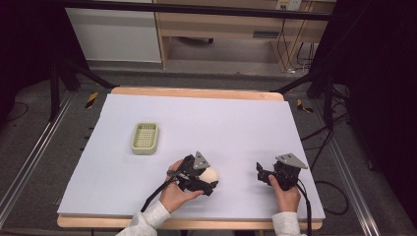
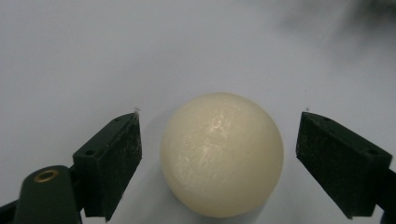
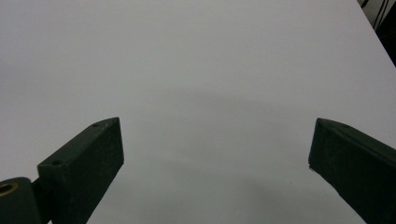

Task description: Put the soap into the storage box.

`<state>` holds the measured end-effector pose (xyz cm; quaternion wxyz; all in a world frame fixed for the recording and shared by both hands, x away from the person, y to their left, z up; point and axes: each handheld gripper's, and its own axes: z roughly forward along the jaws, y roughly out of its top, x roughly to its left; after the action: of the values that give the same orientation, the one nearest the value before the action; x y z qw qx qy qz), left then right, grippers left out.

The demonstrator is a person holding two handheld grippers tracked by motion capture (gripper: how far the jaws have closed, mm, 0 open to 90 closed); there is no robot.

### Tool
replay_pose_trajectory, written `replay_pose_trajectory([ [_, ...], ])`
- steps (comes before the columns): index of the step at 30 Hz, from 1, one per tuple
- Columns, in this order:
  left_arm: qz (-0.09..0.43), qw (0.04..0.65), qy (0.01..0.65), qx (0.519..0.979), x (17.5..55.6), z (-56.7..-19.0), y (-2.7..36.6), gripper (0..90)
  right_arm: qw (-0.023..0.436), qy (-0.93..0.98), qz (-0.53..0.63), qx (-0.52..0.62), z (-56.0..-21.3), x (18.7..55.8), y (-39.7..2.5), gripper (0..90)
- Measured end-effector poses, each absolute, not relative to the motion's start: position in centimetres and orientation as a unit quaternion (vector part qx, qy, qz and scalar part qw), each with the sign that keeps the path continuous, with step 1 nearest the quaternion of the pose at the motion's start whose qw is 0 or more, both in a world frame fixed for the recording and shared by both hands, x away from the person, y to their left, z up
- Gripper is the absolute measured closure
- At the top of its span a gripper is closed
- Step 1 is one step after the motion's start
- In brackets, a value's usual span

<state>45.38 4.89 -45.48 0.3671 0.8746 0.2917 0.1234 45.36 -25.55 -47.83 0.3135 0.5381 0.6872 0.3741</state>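
A smooth cream-coloured ball [image 2: 222, 154] rests on the white sheet between the two black jaws of my left gripper [image 2: 219, 149]. The jaws stand open, with a gap on each side of the ball. From above, the ball [image 1: 210, 175] peeks out beside the left gripper [image 1: 204, 182] near the table's front middle. My right gripper [image 1: 263, 173] is held low at the front right, its jaws wide open over bare sheet [image 3: 210, 93] with nothing between them. A pale green slotted tray [image 1: 145, 138] lies to the left of centre.
The white sheet [image 1: 221, 123] covers a wooden table [image 1: 196, 92]. Beyond the far edge are floor, a wooden cabinet [image 1: 226, 29] and cables. Dark stand legs [image 1: 305, 81] flank the table at both back corners.
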Motion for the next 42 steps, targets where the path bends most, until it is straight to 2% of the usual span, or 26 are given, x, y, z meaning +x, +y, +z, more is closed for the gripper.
replay_pose_trajectory([
  [13,0.117,0.356,0.3,0.877,45.6,-46.5,4.6,14.9,0.312,0.688,0.374,0.538,-47.9,45.4,-25.5,3.6],
  [25,0.115,0.347,0.302,0.881,45.6,-46.8,4.5,23.3,0.312,0.689,0.372,0.538,-47.9,45.4,-25.5,3.6],
  [42,0.12,0.341,0.306,0.88,45.5,-46.9,4.2,23.9,0.313,0.69,0.37,0.538,-47.9,45.4,-25.5,3.7],
])
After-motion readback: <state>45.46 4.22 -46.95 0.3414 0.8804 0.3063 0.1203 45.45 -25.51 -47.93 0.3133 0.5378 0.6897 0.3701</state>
